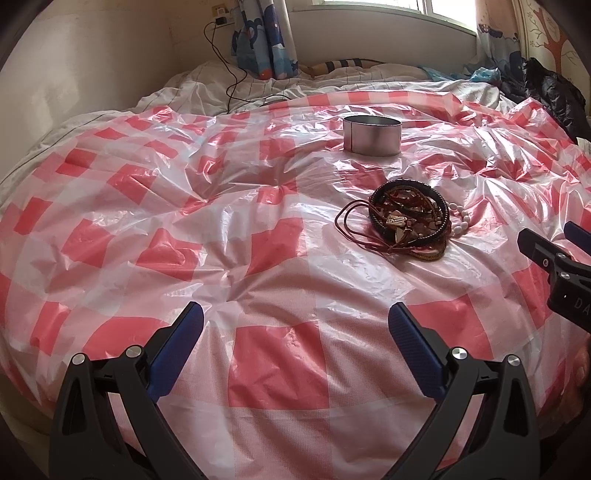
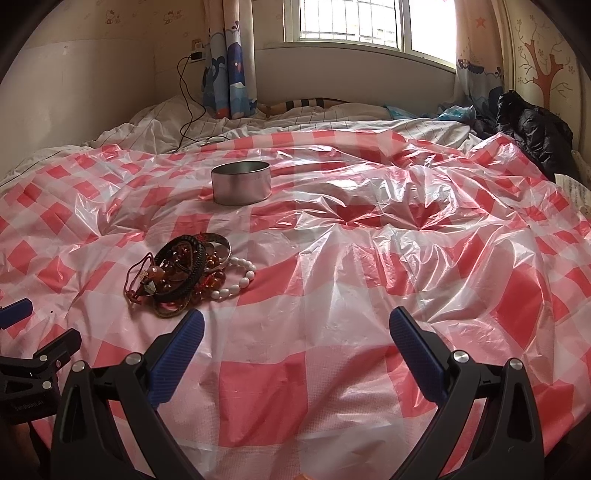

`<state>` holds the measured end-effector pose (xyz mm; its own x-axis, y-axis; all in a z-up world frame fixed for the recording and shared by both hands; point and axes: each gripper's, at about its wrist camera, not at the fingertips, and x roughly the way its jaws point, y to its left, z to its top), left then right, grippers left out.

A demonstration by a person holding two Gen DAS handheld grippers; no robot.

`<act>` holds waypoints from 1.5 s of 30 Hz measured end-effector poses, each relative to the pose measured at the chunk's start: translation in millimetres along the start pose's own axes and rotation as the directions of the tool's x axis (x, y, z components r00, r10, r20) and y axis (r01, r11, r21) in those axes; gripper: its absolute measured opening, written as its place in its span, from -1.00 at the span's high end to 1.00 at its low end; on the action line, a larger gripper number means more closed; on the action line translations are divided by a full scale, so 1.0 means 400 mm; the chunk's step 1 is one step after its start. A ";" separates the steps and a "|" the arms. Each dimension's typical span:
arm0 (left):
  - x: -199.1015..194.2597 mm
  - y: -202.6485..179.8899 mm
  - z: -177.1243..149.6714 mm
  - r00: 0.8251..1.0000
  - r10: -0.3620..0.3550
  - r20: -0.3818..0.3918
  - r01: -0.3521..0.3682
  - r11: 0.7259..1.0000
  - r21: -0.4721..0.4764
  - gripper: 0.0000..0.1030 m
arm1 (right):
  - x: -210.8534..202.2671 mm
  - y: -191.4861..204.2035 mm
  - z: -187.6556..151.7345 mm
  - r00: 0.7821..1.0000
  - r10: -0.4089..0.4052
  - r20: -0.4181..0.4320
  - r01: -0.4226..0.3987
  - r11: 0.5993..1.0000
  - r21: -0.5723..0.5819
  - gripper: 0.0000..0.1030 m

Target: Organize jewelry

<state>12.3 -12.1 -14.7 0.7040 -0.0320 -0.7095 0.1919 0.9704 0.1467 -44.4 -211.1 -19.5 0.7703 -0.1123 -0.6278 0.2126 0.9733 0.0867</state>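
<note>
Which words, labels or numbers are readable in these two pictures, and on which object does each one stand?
"DA": white letters on the right gripper body at the left wrist view's edge; the rest is cut off.
Faint white print on the left gripper body in the right wrist view: too blurred to read.
Small stickers on the wall: too small to read.
The metal tin shows no text.

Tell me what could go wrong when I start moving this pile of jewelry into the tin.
1. The jewelry pile looks tangled: cords loop around bangles and beads, so lifting one piece may drag others along.
2. The round tin sits on crinkled plastic sheet over soft bedding; a nudge could likely tip or slide it.
3. The white bead bracelet lies at the pile's edge; smooth beads might slip from the jaws. Both grippers, left and right, are open and empty.
</note>
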 end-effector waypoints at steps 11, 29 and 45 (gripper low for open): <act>-0.003 0.000 0.008 0.999 -0.036 -0.013 0.036 0.999 -0.013 -0.88 | -0.003 -0.007 0.012 0.999 0.033 -0.007 -0.032 0.999 0.034 -0.87; 0.031 -0.001 0.045 0.995 -0.089 -0.041 0.088 0.996 -0.021 -0.88 | 0.017 0.026 0.024 0.998 0.053 -0.023 -0.054 0.998 -0.018 -0.87; 0.045 -0.025 0.039 0.995 -0.076 -0.057 0.077 0.997 0.009 -0.88 | 0.020 0.030 0.027 0.997 0.079 -0.027 -0.079 0.997 -0.020 -0.87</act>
<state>33.7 -26.1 -18.4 0.6471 -0.0921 -0.7568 0.2513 0.9630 0.0976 -29.0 -202.7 -15.0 0.7683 -0.0302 -0.6393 0.1388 0.9830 0.1204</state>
